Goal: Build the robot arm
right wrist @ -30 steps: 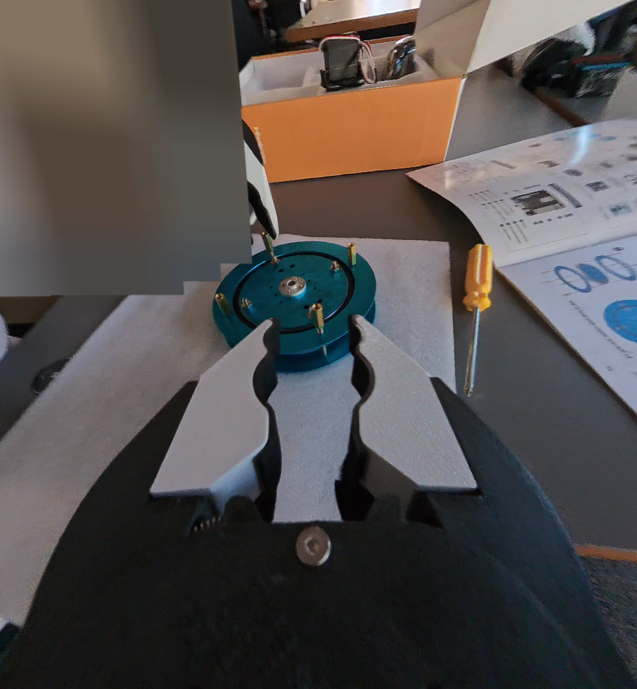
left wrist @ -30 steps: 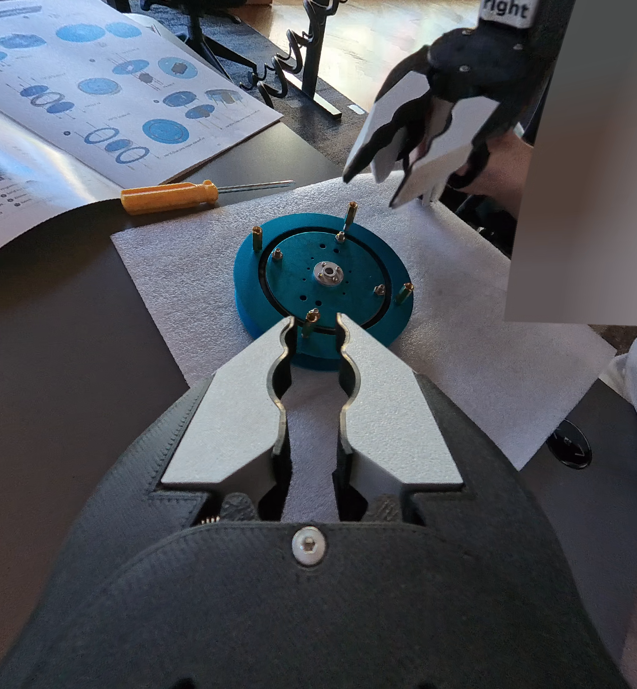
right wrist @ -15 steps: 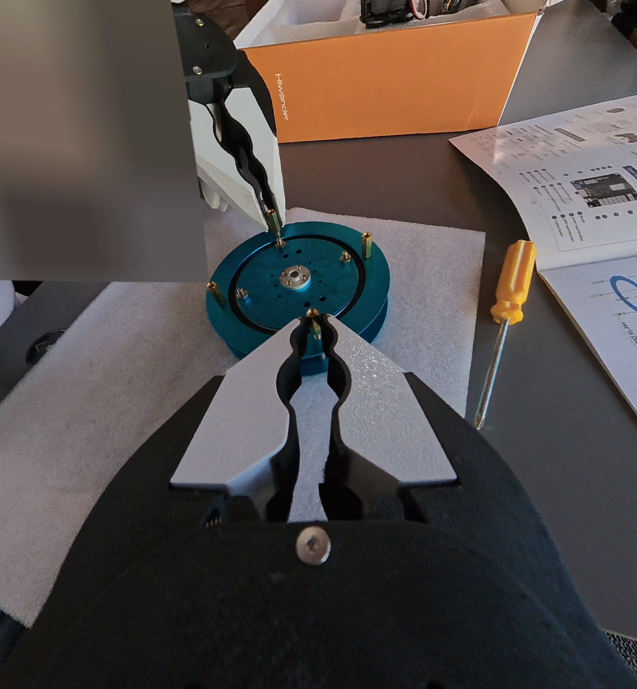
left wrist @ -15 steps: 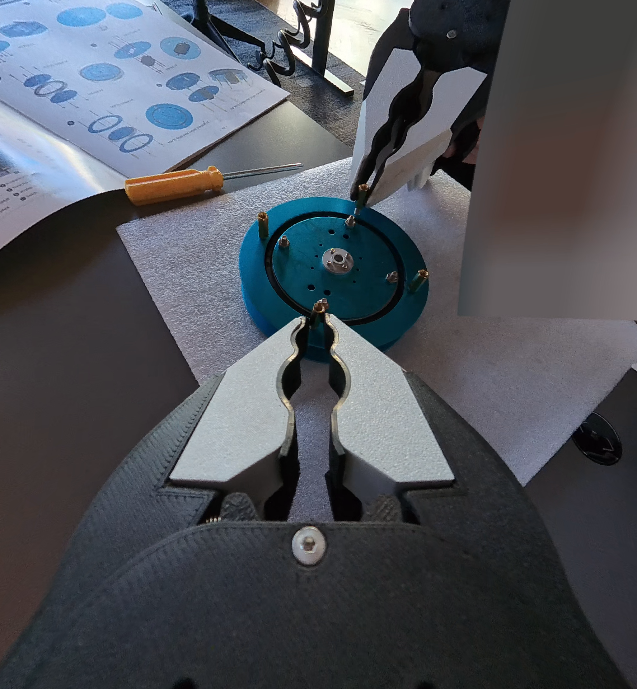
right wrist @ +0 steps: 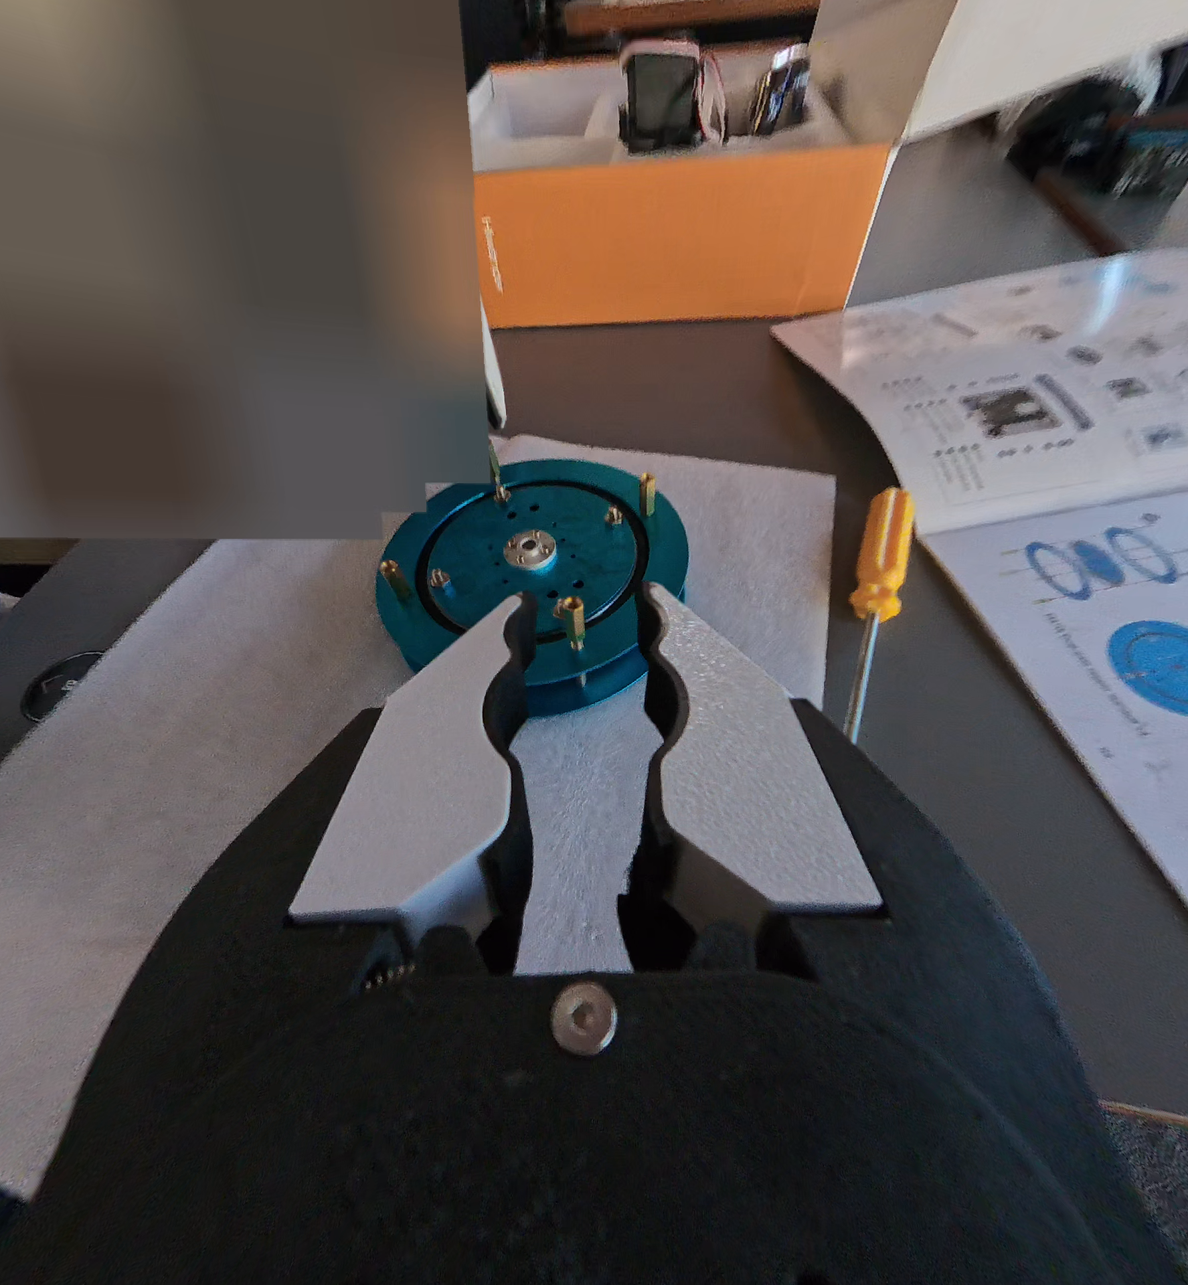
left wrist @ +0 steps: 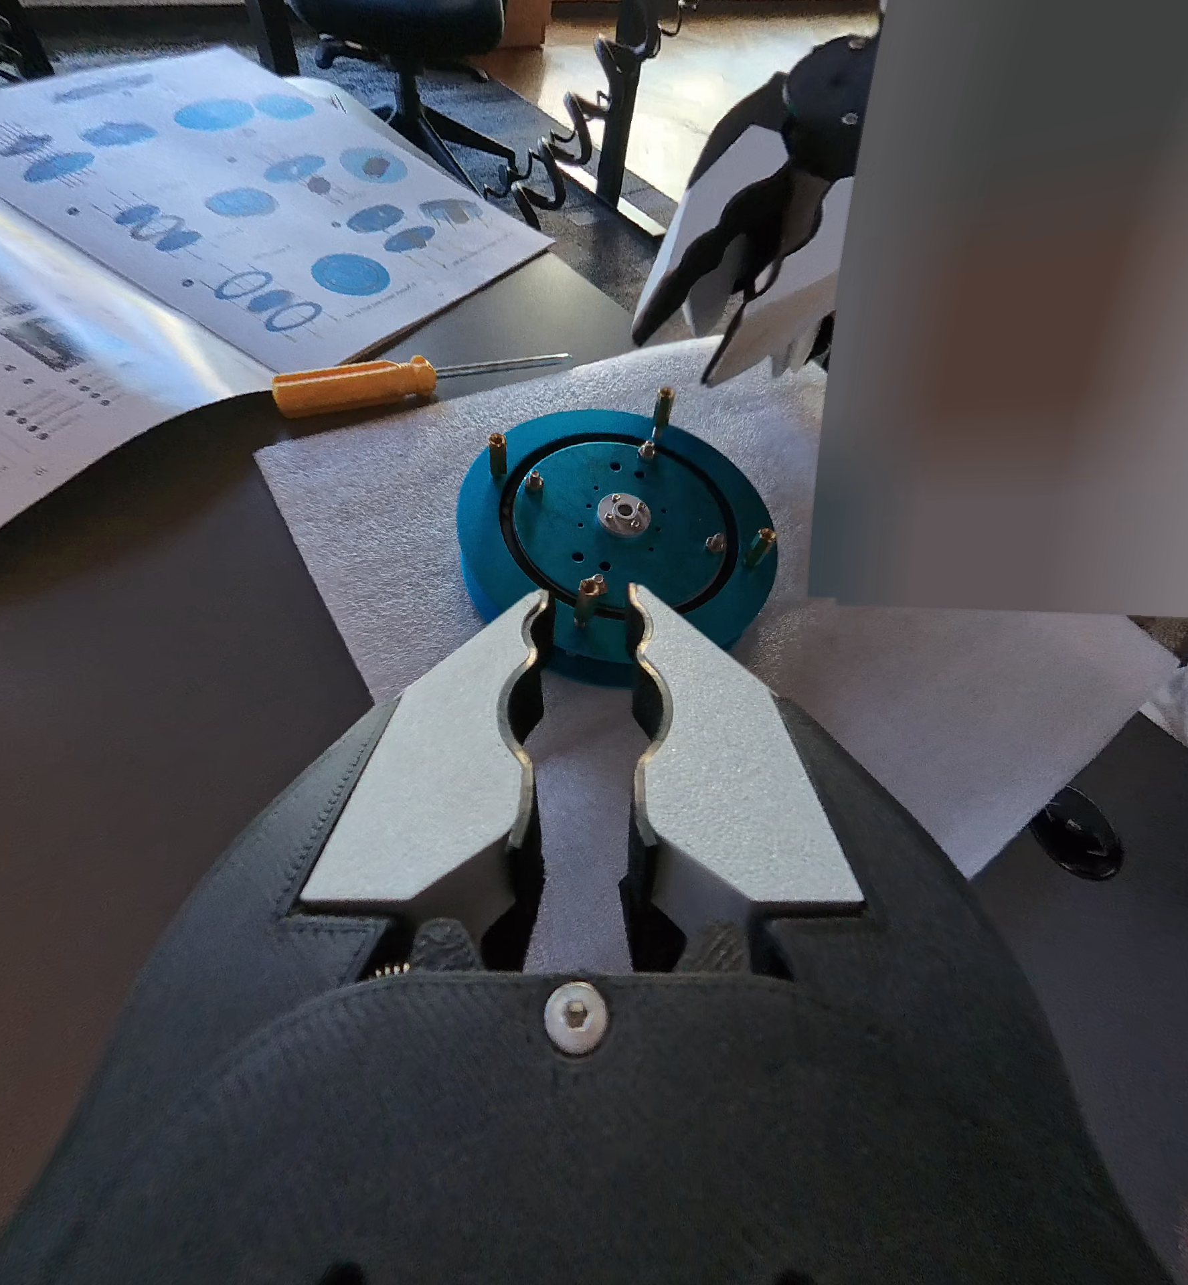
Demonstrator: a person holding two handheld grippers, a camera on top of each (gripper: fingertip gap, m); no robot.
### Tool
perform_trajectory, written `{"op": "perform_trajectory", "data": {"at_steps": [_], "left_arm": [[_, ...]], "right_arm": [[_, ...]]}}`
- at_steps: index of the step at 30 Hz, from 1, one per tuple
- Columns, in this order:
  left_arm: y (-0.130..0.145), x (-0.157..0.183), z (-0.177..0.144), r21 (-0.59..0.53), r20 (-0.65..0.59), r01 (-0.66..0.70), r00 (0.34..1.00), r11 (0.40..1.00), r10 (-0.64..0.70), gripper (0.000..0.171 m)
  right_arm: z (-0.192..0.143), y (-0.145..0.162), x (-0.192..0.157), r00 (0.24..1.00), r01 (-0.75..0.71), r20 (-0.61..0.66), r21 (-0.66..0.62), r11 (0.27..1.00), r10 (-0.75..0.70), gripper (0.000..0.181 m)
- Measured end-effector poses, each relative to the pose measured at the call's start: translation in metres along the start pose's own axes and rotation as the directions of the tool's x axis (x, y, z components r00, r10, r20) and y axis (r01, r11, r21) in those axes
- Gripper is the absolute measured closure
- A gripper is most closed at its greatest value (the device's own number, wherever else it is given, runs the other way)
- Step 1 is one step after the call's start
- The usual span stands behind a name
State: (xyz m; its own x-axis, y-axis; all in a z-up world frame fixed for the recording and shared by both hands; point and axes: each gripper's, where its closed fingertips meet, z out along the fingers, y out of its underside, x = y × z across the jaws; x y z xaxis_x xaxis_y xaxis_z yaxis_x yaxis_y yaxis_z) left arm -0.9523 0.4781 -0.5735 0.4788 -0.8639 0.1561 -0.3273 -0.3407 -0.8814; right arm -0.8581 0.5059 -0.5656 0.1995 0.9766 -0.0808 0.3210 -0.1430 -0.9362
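Both grippers are springing apart off their brass standoffs, left gripper (left wrist: 587, 598) and right gripper (right wrist: 584, 601) now gaping empty over the blue disc (left wrist: 646, 549), four posts standing upright

Warm daylight fell from the far side, glare washed the booklet (left wrist: 160, 229) pages, the dark tabletop (left wrist: 125, 695) stayed dim, wide-angle bending at edges, motion blur softened the orange box (right wrist: 674, 236).

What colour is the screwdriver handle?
Yellow-orange; the screwdriver handle shows best in the left wrist view.
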Motion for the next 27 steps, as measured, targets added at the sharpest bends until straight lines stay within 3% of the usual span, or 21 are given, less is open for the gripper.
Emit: {"op": "perform_trajectory", "data": {"at_steps": [4,8,13,19,27], "left_arm": [[-0.005,-0.001,-0.012,0.03,0.078,-0.019,0.997,0.999,0.016,0.153],[-0.006,0.018,-0.009,0.04,0.101,-0.006,0.995,0.999,0.001,0.143],[-0.011,0.037,0.009,0.031,0.23,-0.13,0.966,0.991,0.12,0.114],[0.001,0.038,0.028,-0.046,0.267,-0.197,0.942,0.979,0.203,0.11],[0.001,0.04,0.032,-0.028,0.263,-0.217,0.94,0.976,0.216,0.117]], "right_arm": [[-0.009,-0.017,-0.011,0.991,0.121,-0.073,0.069,0.99,-0.116,0.127],[0.008,-0.008,-0.057,0.979,0.174,0.117,-0.075,0.982,-0.165,0.126],[0.032,0.017,-0.083,0.966,0.213,0.181,-0.163,0.963,-0.183,0.117],[0.039,0.017,-0.088,0.984,0.126,0.144,-0.124,0.984,-0.108,0.117],[0.035,0.008,-0.092,0.991,0.051,0.125,-0.055,0.997,-0.044,0.131]]}}
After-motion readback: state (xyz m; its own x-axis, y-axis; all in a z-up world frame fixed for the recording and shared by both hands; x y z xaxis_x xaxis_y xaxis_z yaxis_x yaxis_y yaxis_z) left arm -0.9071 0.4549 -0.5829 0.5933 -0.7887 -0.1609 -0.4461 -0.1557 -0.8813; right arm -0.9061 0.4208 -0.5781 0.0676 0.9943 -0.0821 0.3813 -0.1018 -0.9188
